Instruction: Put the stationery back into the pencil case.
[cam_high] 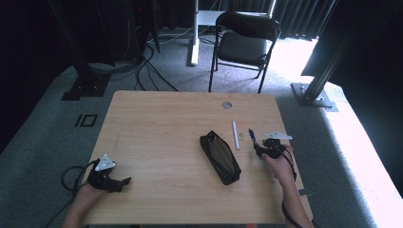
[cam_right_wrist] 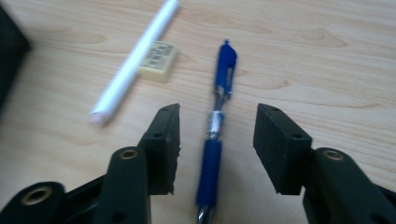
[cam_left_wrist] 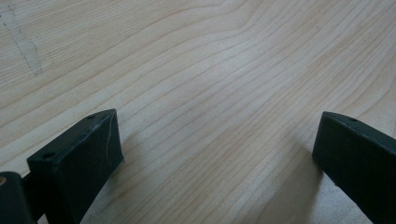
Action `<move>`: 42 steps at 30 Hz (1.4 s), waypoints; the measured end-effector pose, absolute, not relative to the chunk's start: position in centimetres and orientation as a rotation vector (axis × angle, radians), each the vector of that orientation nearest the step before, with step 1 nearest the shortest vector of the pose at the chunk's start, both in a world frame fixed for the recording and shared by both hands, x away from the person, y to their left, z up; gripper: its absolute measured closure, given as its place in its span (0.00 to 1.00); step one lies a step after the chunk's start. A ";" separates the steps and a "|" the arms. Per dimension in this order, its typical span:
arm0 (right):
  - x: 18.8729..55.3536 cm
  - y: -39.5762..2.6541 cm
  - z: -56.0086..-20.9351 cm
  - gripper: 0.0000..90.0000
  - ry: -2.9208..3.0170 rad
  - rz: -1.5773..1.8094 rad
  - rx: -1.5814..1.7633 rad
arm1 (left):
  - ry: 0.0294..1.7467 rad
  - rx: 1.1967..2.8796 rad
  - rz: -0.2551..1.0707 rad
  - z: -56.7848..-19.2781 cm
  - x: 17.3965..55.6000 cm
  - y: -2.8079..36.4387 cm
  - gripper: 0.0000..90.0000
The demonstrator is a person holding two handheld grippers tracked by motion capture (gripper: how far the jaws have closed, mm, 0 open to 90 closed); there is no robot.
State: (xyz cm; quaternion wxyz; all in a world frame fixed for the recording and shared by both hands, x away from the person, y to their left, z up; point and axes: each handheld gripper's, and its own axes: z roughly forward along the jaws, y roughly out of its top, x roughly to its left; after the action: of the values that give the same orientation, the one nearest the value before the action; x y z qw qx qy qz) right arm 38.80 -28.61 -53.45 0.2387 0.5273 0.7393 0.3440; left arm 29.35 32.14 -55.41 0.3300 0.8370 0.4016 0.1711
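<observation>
Pen (cam_high: 252, 135) lies on the counter (cam_high: 157, 142) near its right edge, just ahead of your right claw (cam_high: 260, 151) in the high view. A white stick (cam_high: 235, 135) sits to its left with a small eraser (cam_high: 241, 136) between them, and the open black case (cam_high: 220, 157) lies left of that. Your left claw (cam_high: 124, 182) rests at the near left corner, well apart from everything.

In the left gripper view, your jaws stand wide over bare counter (cam_left_wrist: 210, 93), holding nothing.

In the right gripper view, your right claw (cam_right_wrist: 217, 149) is partly open and straddles the pen (cam_right_wrist: 215, 140), which runs straight up the gap. Neither pad seems to touch the barrel yet; it sits a little nearer the left one. The eraser (cam_right_wrist: 159, 60) touches the stick (cam_right_wrist: 135, 60), both beyond and to the left.

Judging from this, the risk is in the squeeze: the barrel is round and smooth, so an off-centre close could roll it aside or pop it out. If your jaws sit too high, they may close above it; too low, and the tips scrape the counter. Drifting left could nudge the stick.
</observation>
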 end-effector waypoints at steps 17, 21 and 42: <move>41.4 -27.6 -54.7 0.87 2.017 0.855 1.560 | 1.050 2.189 0.448 -55.4 29.3 32.1 0.02; 41.4 -27.5 -54.6 0.88 1.989 0.870 1.609 | 1.050 2.189 0.448 -55.4 29.3 32.1 0.02; 39.5 -26.8 -49.7 0.88 1.940 1.037 1.557 | 1.050 2.189 0.448 -55.4 29.3 32.1 0.02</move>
State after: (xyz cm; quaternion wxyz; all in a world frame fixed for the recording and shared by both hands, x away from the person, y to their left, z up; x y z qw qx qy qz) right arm 39.55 -26.80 -49.68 0.2216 0.5633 0.7020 0.3752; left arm 29.35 32.14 -55.41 0.3300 0.8370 0.4015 0.1711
